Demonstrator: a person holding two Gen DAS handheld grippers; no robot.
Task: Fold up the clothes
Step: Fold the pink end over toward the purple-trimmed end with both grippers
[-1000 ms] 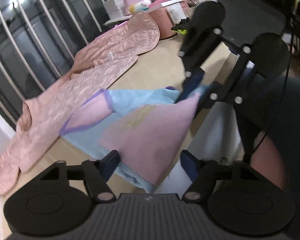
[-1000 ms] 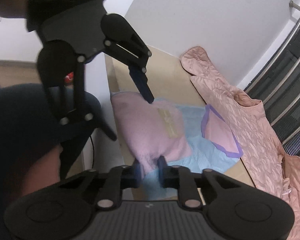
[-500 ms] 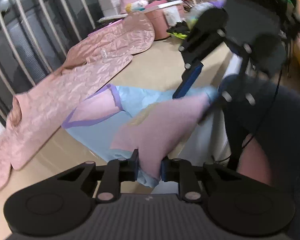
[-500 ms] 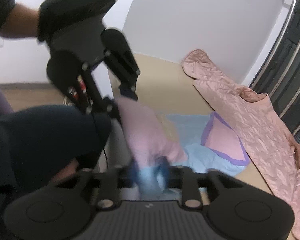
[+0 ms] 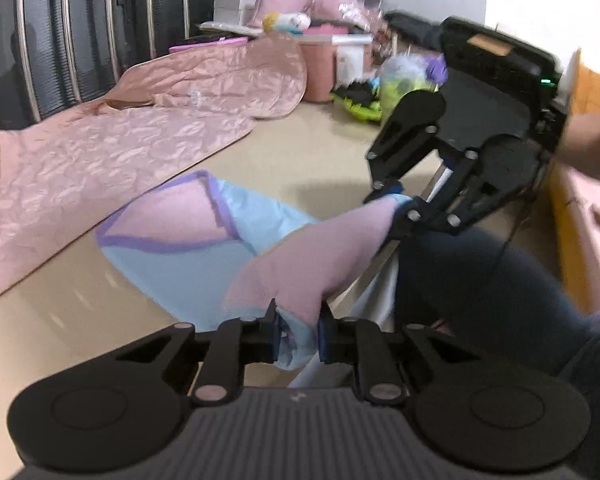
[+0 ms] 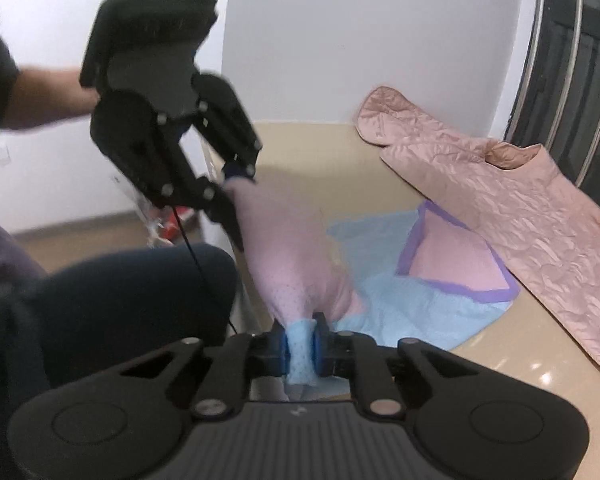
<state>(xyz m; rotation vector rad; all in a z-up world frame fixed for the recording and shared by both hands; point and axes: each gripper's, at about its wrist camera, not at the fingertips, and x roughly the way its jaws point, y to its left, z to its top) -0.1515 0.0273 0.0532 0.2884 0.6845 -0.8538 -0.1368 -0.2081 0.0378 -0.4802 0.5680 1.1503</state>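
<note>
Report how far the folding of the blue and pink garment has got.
Done: both tools grip the near edge of the blue and pink garment: left tool, right tool. In hand: that edge is lifted off the table, the far half still lying flat. Left: carry it over to finish the fold. The pink quilted garment lies unfolded beside it.

A soft piece of clothing (image 5: pixel 188 256) (image 6: pixel 416 300) lies on the tan table. It is light blue with a pink patch edged in purple. Its near edge is lifted up off the table, so a pink side shows and the blue corners are bunched.
</note>
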